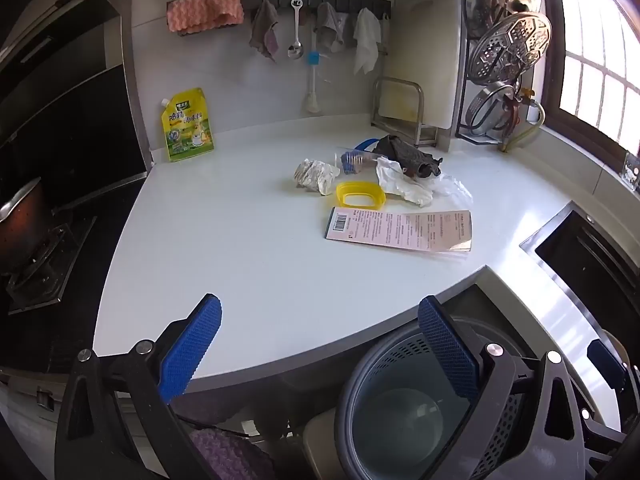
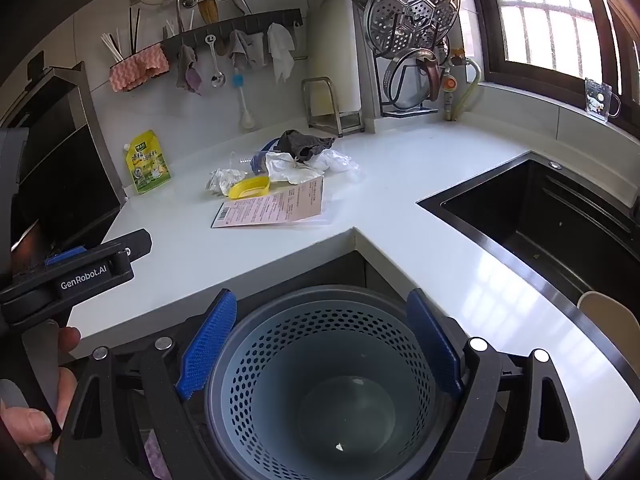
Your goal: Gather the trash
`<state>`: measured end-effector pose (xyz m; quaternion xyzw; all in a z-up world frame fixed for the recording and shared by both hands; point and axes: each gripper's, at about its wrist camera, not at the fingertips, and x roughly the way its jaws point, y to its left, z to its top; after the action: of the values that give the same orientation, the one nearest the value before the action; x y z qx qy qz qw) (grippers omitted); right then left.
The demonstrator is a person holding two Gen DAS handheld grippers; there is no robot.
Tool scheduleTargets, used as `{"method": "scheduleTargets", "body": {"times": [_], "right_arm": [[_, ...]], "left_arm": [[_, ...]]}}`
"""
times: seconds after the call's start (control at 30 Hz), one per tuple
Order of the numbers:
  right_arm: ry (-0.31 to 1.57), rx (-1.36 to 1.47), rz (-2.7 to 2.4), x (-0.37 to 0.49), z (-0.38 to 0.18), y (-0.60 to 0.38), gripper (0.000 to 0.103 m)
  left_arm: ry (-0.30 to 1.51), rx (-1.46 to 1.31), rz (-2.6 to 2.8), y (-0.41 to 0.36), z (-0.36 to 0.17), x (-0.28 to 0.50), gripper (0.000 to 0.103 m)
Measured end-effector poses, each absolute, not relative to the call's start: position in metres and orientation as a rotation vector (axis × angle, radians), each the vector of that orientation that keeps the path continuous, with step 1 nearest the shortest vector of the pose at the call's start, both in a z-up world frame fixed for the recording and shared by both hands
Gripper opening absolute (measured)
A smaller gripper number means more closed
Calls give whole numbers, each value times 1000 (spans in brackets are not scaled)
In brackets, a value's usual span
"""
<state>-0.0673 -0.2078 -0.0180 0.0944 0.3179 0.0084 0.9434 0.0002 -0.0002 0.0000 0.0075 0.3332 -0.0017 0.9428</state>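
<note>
A pile of trash lies in the middle of the white counter (image 1: 240, 264). It holds crumpled paper (image 1: 314, 176), a yellow plastic ring (image 1: 360, 196), a pink printed card (image 1: 400, 230), white crumpled wrap (image 1: 404, 186), a dark rag (image 1: 408, 156) and a blue brush in clear plastic (image 1: 356, 160). The same pile shows in the right wrist view, with the pink card (image 2: 272, 206) in front. A grey perforated bin (image 2: 328, 380) stands below the counter corner. My left gripper (image 1: 320, 344) is open over the counter's near edge. My right gripper (image 2: 320, 344) is open above the bin, holding nothing.
A yellow seasoning pouch (image 1: 187, 126) leans on the back wall. A stove with a pot (image 1: 20, 232) lies left and a black sink (image 2: 552, 224) right. A lid rack (image 2: 412, 32) and a rail of hanging cloths (image 1: 316, 0) stand behind. A hand (image 2: 36, 408) holds the left gripper (image 2: 120, 252).
</note>
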Motion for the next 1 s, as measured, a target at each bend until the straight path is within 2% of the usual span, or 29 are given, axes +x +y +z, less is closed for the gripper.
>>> {"method": "scheduleTargets", "body": {"times": [0.5, 1.0], "right_arm": [[629, 180, 14, -69, -14, -208, 83], [575, 160, 5, -75, 14, -205, 83]], "left_arm": [[667, 26, -21, -4, 0, -5, 97], [632, 36, -28, -6, 12, -14, 97]]}}
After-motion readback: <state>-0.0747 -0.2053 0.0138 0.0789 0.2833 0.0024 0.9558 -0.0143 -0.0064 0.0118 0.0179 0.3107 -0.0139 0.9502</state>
